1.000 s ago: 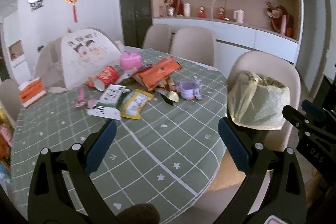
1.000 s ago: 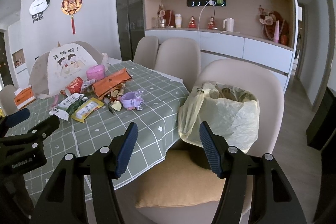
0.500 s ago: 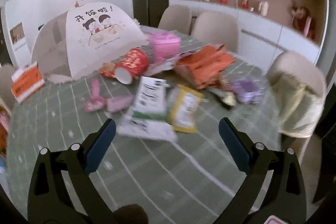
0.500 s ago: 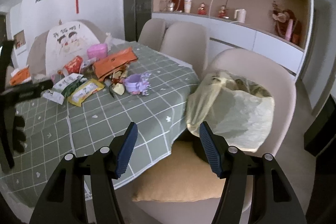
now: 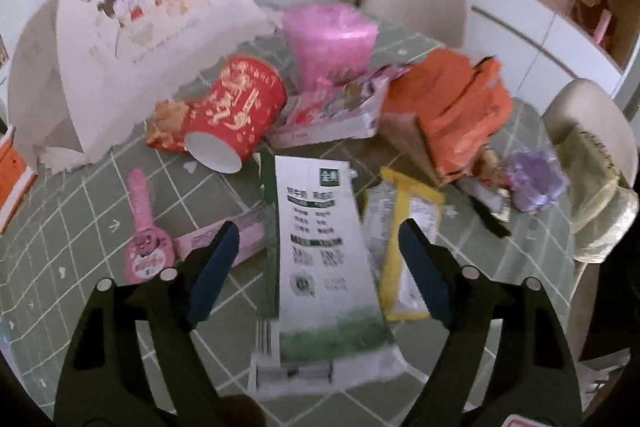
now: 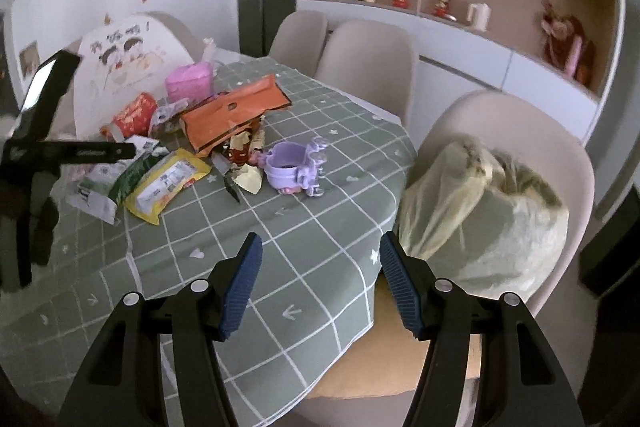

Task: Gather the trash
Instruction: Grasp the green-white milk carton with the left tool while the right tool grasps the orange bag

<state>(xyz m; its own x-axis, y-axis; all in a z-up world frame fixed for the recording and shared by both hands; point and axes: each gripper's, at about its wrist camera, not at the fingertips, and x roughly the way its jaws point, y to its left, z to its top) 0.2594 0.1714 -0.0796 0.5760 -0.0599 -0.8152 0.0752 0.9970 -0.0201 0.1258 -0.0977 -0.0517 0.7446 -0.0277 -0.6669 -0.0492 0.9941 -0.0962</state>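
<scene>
While its jaws are closing, the left gripper [image 5: 318, 259] straddles a white and green wrapper [image 5: 320, 251] flat on the checked tablecloth [image 5: 80, 211], pads not yet touching it. A yellow packet [image 5: 404, 247] lies at three o'clock, a red paper cup [image 5: 230, 115] at eleven. The right gripper [image 6: 320, 281] gapes empty above the table edge, a yellow trash bag [image 6: 480, 223] at two o'clock on a chair [image 6: 520, 131].

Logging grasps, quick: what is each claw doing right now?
Left claw: open, jaws closing around the white-and-green packet, not yet gripping it.
Right claw: open, holding nothing, over the table's edge.
</scene>
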